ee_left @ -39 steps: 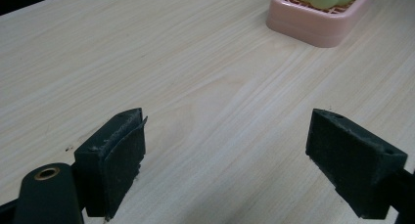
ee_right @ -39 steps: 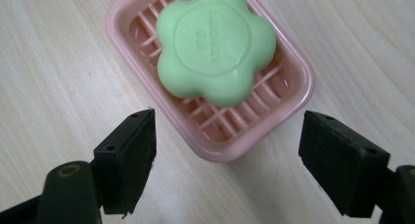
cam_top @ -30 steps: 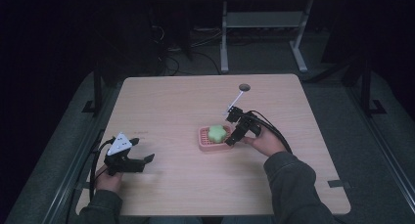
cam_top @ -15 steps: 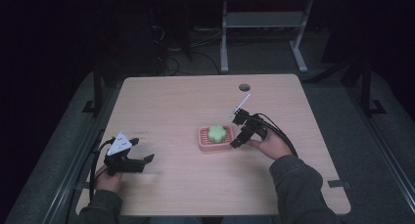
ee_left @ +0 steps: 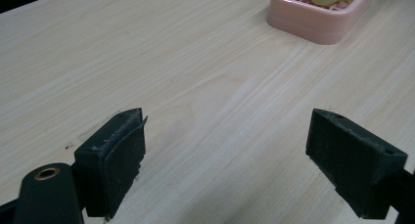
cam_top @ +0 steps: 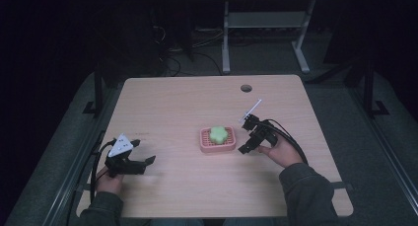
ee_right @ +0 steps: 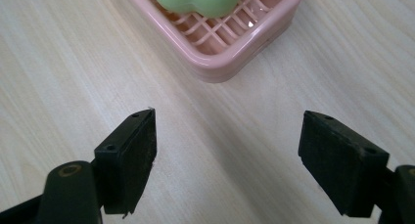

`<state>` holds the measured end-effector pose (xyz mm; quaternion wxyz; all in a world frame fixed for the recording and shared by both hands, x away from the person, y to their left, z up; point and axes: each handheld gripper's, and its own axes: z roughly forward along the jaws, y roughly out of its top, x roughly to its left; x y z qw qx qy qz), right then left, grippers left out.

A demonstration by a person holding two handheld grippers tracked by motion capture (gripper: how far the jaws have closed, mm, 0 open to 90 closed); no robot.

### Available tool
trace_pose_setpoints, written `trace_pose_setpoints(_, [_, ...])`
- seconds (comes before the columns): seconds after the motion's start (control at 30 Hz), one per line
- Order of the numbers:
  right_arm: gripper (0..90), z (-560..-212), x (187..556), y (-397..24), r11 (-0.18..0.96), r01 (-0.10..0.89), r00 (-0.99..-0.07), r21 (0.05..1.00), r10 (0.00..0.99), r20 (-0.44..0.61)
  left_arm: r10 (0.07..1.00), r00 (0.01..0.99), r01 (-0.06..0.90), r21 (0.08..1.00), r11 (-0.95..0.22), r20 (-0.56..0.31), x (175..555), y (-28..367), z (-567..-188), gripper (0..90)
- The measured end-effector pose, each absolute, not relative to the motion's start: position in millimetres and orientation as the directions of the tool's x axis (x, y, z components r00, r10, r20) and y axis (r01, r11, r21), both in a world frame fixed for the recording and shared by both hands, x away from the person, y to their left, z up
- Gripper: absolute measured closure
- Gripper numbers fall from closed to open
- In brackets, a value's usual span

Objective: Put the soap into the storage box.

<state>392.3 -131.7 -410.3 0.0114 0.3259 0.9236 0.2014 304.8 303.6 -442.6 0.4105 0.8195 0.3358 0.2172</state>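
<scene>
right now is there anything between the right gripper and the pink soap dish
Nothing visible. The right gripper sits just beside the pink soap dish, fingers open, with bare table between them. The green soap lies in the dish.

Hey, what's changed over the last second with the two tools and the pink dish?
The right tool pulled back from the green flower-shaped soap toward the person, jaws open and empty beside the pink slatted plastic soap dish. The soap, dish and open left tool stayed put.
</scene>
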Motion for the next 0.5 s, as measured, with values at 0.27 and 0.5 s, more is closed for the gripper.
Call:
trace_pose_setpoints(0.27, [21.6, -411.9, 382.0, -142.4, 0.693, 0.61, -0.778, 0.384, 0.616, 0.123, 0.729, 0.68, 0.374, 0.817, -0.439, 0.08, 304.9, 303.2, -443.2, 14.4])
trace_pose_setpoints(0.5, [21.8, -416.0, 375.2, -151.8, 0.683, 0.618, -0.77, 0.39, 0.625, 0.127, 0.729, 0.68, 0.376, 0.816, -0.439, 0.079, 304.7, 303.2, -443.3, 14.4])
